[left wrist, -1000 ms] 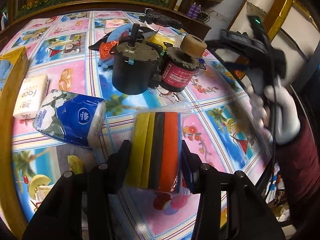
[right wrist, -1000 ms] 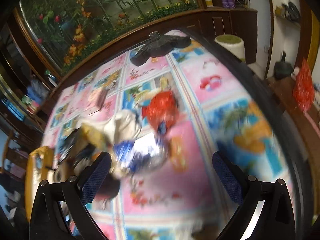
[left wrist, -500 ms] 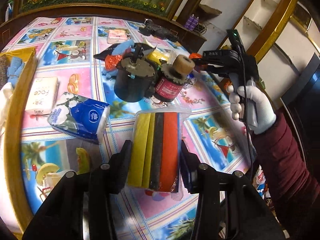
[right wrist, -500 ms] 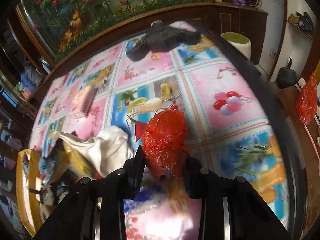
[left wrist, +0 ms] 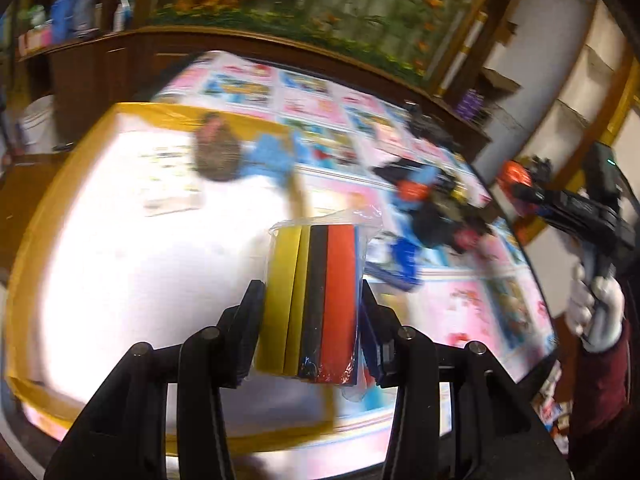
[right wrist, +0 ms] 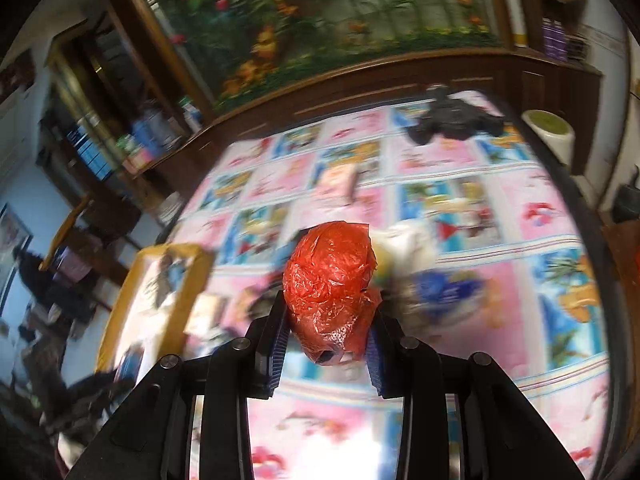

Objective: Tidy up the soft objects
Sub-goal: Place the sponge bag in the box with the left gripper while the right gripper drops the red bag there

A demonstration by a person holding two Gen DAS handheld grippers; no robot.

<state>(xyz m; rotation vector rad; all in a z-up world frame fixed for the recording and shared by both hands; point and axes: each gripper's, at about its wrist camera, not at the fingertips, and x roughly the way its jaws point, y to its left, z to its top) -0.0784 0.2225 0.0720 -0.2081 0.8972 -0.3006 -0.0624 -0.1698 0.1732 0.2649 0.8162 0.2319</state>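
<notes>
Jaws grip sponge pack and red bag above seemingly yellow-rimmed box

1. No text, brand or number can be read in either view; motion blur smears everything.
2. The blue pack right of centre in the left wrist view carries a print too blurred to read.

The sponge pack shows yellow, black and orange-red stripes; the crumpled bag is red; the desk cloth has pink and blue picture squares; the box rim is yellow.
</notes>
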